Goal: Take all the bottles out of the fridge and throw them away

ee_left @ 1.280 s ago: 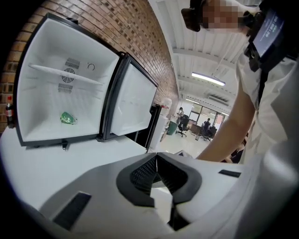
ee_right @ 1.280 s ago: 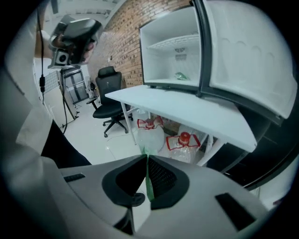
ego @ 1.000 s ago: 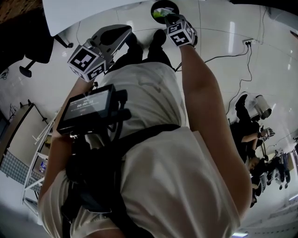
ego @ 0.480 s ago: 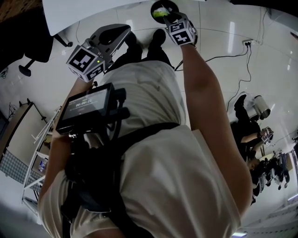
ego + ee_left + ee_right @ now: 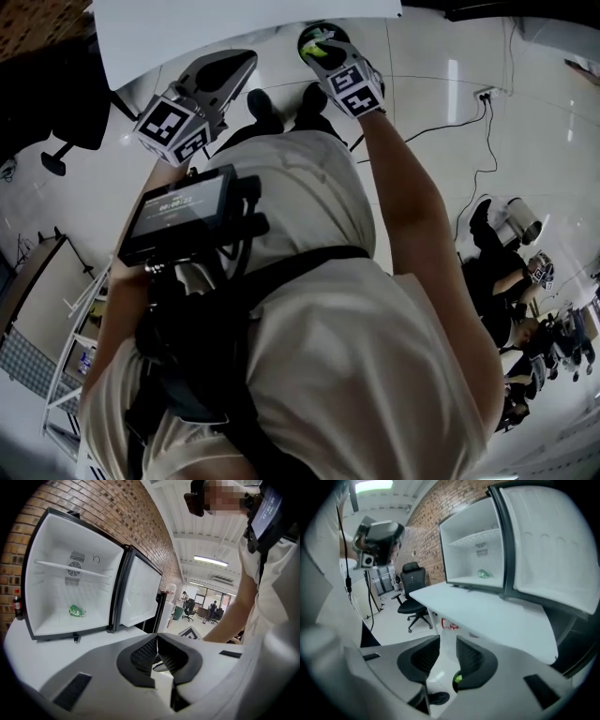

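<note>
Right gripper view shows the right tongs point(image 5: 447, 641) just opened, spread and empty, a green bottle point(image 5: 458, 678) below them; the left tongs point(image 5: 157, 638) are pressed together, empty.

fridge point(image 5: 56, 590) on table point(image 5: 497, 616) | bottle point(image 5: 77, 611) on fridge floor | chair point(image 5: 412, 603) left of table | bin point(image 5: 339, 33) on floor by table edge, seemingly with second bottle point(image 5: 318, 48) inside

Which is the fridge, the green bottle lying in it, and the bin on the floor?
white open fridge point(image 5: 93, 590), left gripper view, bare back wall.
small green bottle point(image 5: 77, 611), left gripper view, its middle.
black round bin point(image 5: 307, 37), head view, left rim.
</note>
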`<state>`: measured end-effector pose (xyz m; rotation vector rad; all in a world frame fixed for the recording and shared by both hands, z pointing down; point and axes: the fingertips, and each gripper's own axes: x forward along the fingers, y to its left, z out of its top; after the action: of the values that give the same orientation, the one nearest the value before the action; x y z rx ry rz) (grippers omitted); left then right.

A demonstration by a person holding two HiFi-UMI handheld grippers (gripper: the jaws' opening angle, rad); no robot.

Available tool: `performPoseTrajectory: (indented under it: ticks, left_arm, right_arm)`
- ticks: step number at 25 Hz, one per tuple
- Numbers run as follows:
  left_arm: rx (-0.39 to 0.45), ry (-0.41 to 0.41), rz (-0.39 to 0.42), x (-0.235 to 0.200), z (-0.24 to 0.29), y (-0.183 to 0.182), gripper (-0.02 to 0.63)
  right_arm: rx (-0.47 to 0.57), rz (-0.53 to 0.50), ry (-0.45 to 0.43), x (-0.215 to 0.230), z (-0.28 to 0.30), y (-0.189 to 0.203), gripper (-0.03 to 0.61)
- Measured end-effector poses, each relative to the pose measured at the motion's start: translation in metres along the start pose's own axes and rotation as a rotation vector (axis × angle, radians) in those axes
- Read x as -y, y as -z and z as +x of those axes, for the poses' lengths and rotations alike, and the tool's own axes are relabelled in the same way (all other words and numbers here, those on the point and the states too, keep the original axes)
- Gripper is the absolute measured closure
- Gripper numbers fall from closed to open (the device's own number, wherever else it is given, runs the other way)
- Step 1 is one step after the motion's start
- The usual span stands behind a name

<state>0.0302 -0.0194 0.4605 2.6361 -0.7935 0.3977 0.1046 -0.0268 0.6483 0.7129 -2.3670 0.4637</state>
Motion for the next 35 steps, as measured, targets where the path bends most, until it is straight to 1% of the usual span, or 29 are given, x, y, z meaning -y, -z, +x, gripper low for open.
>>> performPoseTrajectory:
  ticks: [5, 8, 10, 12, 15, 17, 23, 35]
  left_arm:
    - [0.086, -0.061, 0.019, -0.016, -0.037, -0.030, 0.601]
    - [0.135, -0.096, 0.023, -0.023, -0.073, -0.042, 0.601]
    - [0.168, -0.122, 0.032, -0.028, -0.094, -0.049, 0.601]
    - [0.200, -0.149, 0.042, -0.031, -0.105, -0.055, 0.601]
    - [0.242, -0.178, 0.055, -0.034, -0.113, -0.063, 0.601]
    - [0.262, -0.192, 0.061, -0.037, -0.117, -0.066, 0.601]
    - [0.288, -0.210, 0.065, -0.038, -0.121, -0.070, 0.601]
    - [0.297, -0.206, 0.072, -0.039, -0.119, -0.072, 0.601]
  right_arm:
    - [0.213, -0.068, 0.007, -0.025, -0.039, -0.120, 0.499]
    - [0.334, -0.102, 0.002, -0.056, -0.062, -0.189, 0.507]
    - [0.401, -0.119, -0.014, -0.077, -0.075, -0.225, 0.522]
    - [0.462, -0.121, -0.037, -0.090, -0.088, -0.248, 0.542]
    - [0.549, -0.095, -0.082, -0.103, -0.104, -0.269, 0.574]
    - [0.575, -0.087, -0.099, -0.110, -0.107, -0.275, 0.575]
    - [0.598, -0.088, -0.127, -0.123, -0.108, -0.281, 0.575]
    - [0.627, -0.083, -0.129, -0.121, -0.116, -0.298, 0.576]
